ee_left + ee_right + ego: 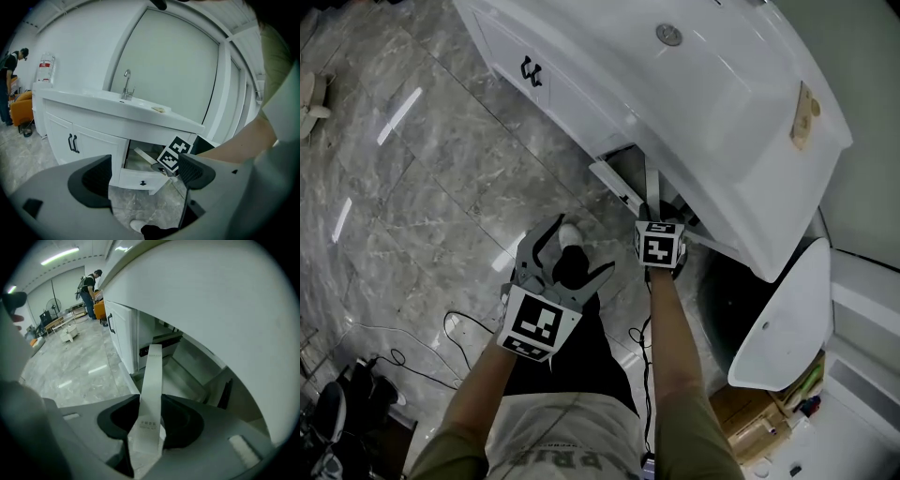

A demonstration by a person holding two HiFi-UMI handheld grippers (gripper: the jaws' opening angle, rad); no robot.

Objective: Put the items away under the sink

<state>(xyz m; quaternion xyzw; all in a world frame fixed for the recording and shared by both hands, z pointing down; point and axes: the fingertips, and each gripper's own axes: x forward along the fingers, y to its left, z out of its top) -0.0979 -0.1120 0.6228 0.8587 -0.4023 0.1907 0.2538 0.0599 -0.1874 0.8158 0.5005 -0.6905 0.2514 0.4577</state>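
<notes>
**Right hand-held gripper** (152,422) — jaws closed on the near end of a long, flat white box (153,376), which points into the open compartment (183,369) beneath the white basin counter (694,103).

**Left hand-held gripper** (145,174) — jaws wide apart with nothing between them (only grey marble floor (150,206) shows through the gap). It is held just left of the right one and faces the cabinet's open white door (140,179). The black-handled doors (89,145) further left are shut.
</notes>
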